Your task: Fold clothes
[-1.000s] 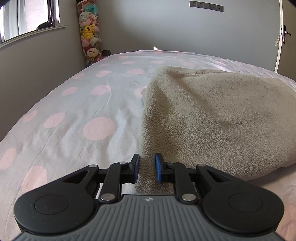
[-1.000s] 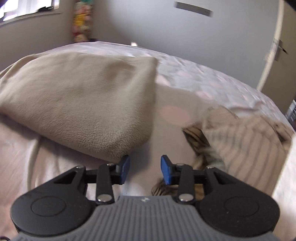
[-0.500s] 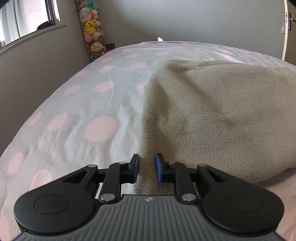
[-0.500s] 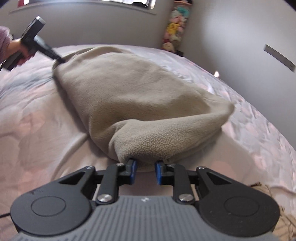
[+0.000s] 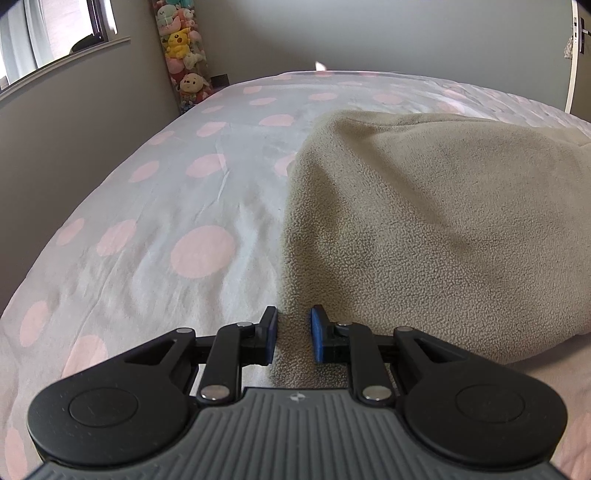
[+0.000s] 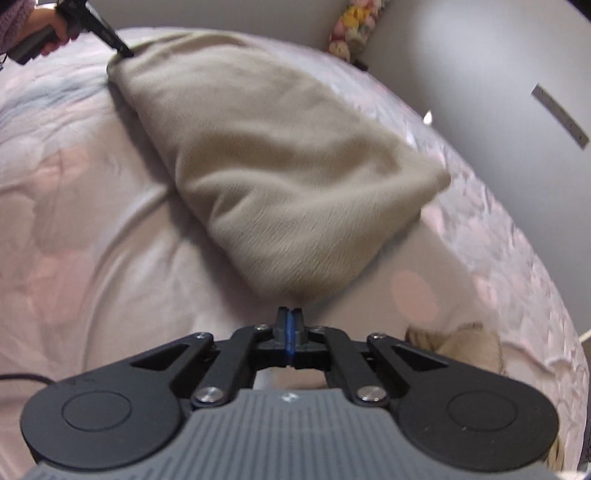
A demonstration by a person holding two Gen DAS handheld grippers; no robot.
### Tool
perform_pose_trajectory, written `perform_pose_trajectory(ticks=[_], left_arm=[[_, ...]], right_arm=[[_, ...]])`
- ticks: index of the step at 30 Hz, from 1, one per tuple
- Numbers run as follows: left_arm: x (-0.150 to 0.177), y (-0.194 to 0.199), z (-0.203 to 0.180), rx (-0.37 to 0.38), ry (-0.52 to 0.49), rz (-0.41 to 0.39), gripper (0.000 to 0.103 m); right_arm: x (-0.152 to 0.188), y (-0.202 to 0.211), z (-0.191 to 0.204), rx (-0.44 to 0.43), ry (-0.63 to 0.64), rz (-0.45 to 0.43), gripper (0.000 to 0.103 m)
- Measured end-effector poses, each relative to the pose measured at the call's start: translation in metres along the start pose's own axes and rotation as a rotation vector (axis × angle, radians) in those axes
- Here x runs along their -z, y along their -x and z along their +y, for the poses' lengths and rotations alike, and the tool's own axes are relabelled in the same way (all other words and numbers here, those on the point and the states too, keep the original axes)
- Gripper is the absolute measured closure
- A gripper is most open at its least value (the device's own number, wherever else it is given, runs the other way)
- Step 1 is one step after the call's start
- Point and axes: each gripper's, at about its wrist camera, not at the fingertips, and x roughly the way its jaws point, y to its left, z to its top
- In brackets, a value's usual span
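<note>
A beige fleece garment lies bunched on the bed, which has a pale cover with pink dots. My left gripper has its blue pads pressed on a fold of the garment's near corner. In the right wrist view the same left gripper, held by a hand, pinches the fleece garment at its far corner. My right gripper is fully shut, and the fleece tapers into its tips at the near corner, stretched between both grippers.
A striped garment lies crumpled on the bed at the right gripper's lower right. A column of plush toys stands in the room's corner by a window. A door is at the far right. A cable lies on the left.
The right gripper swung over from the striped garment, rolled, and shut its jaws on the fleece corner. The left gripper kept its grip and tilted slightly.
</note>
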Motion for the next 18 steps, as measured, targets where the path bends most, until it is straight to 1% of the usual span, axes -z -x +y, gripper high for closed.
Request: perform_pose_trajectory(ticks=[2,3,5,6,7,8,9,10,11,12,13,14,15,17,18], left_arm=[[0.000,0.001,0.001,0.005,0.002,0.004,0.087],[0.000,0.002,0.002,0.011,0.000,0.006,0.087],[0.000,0.005,0.005,0.021,-0.003,0.011,0.086],[0.000,0.007,0.006,0.025,-0.005,0.016,0.083],[0.000,0.009,0.008,0.029,-0.006,0.021,0.083],[-0.001,0.013,0.011,0.032,-0.010,0.021,0.082],[-0.002,0.017,0.014,0.035,-0.014,0.019,0.081],[-0.003,0.022,0.017,0.037,-0.019,0.017,0.079],[-0.004,0.028,0.022,0.042,-0.020,0.008,0.074],[-0.007,0.034,0.027,0.048,-0.020,-0.003,0.061],[-0.011,0.039,0.033,0.069,-0.012,-0.014,0.052],[-0.016,0.044,0.039,0.096,0.000,-0.024,0.036],[-0.022,0.048,0.045,0.125,0.012,-0.031,0.033],[-0.034,0.050,0.052,0.175,0.033,-0.037,0.032],[-0.041,0.048,0.055,0.193,0.045,-0.031,0.030]], right_arm=[[0.011,0.000,-0.002,0.018,-0.028,0.048,0.103],[0.014,0.002,-0.004,0.025,-0.066,0.057,0.103],[0.016,0.008,-0.009,0.045,-0.160,0.051,0.103],[0.015,0.011,-0.012,0.044,-0.213,0.043,0.103],[0.015,0.015,-0.014,0.045,-0.269,0.028,0.098],[0.014,0.019,-0.015,0.043,-0.323,0.010,0.097],[0.014,0.023,-0.016,0.038,-0.376,-0.007,0.093],[0.013,0.027,-0.016,0.033,-0.429,-0.025,0.082],[0.012,0.030,-0.018,0.022,-0.480,-0.041,0.075],[0.010,0.033,-0.019,0.017,-0.527,-0.058,0.072],[0.007,0.035,-0.021,0.018,-0.572,-0.075,0.066],[0.003,0.038,-0.024,0.021,-0.615,-0.092,0.058],[0.000,0.041,-0.028,0.024,-0.660,-0.110,0.053],[-0.010,0.043,-0.040,0.019,-0.754,-0.150,0.038],[-0.015,0.043,-0.047,0.013,-0.799,-0.164,0.034]])
